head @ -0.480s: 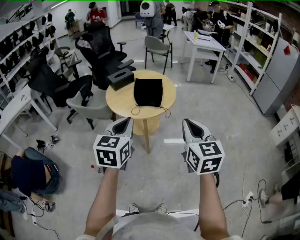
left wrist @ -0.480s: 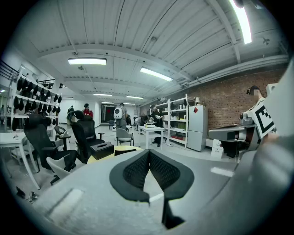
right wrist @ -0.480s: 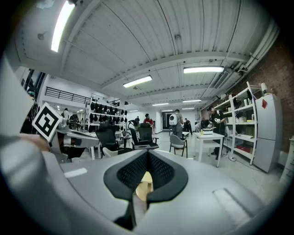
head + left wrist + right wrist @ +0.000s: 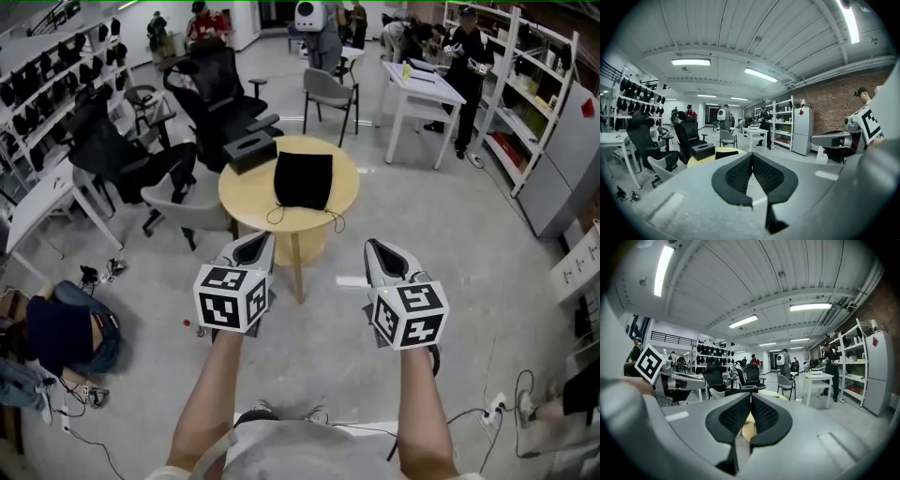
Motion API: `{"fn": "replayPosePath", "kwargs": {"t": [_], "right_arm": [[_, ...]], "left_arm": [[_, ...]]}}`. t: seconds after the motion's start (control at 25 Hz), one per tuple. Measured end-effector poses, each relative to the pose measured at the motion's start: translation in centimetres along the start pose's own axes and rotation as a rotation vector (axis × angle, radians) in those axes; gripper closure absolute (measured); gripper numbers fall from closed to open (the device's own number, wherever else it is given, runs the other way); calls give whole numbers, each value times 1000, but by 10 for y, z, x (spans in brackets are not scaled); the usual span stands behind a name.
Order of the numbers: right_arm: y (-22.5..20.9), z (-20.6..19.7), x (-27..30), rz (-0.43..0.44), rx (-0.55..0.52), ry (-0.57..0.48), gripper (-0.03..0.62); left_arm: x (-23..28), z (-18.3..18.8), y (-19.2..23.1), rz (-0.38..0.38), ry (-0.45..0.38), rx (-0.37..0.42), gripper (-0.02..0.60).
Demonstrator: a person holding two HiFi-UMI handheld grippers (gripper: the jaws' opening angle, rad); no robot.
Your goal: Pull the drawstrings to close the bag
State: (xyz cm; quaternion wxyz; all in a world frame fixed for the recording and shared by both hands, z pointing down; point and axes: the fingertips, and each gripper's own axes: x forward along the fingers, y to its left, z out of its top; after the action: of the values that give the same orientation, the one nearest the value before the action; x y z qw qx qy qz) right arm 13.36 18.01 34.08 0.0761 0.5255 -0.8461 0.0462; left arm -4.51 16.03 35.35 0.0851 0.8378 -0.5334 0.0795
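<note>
Bag: a black cloth bag is lying on the round wooden bench, well apart from both claws

Drawstrings: thin dark cords are trailing from the bag's near edge, looping out to left and right over the bench top

Left claw: the left claw is hovering short of the bench, its jaws pressing together on nothing

Right claw: the right claw is hanging level with it, jaws likewise pressing together and carrying nothing

Step in hand: by the look of it, the approach is only beginning, with no cord being touched yet

Doing it well: both claws should be spreading before they reach the cords, each then pinching one loop close to the bag and drawing outward evenly in opposite directions, so the bag is not sliding off the bench

Writing: nothing readable is showing; the cubes are carrying only black-and-white square markers
</note>
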Motion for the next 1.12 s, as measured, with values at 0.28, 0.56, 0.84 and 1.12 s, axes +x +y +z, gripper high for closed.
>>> {"fn": "replayPosePath", "kwargs": {"t": [0.28,0.56,0.84,1.12], "right_arm": [[-3,-6,4,33,5,10,565],[-4,-12,26,59,-9,29,511],[-12,-12,72,80,-33,48,487],[-32,-6,134,77,-42,71,464]], "left_arm": [[6,-2,-5,13,0,-8,549],[23,-6,2,4,0,-37,512],[59,-6,30,12,-2,-49,488],[119,7,66,-5,11,-54,468]]}}
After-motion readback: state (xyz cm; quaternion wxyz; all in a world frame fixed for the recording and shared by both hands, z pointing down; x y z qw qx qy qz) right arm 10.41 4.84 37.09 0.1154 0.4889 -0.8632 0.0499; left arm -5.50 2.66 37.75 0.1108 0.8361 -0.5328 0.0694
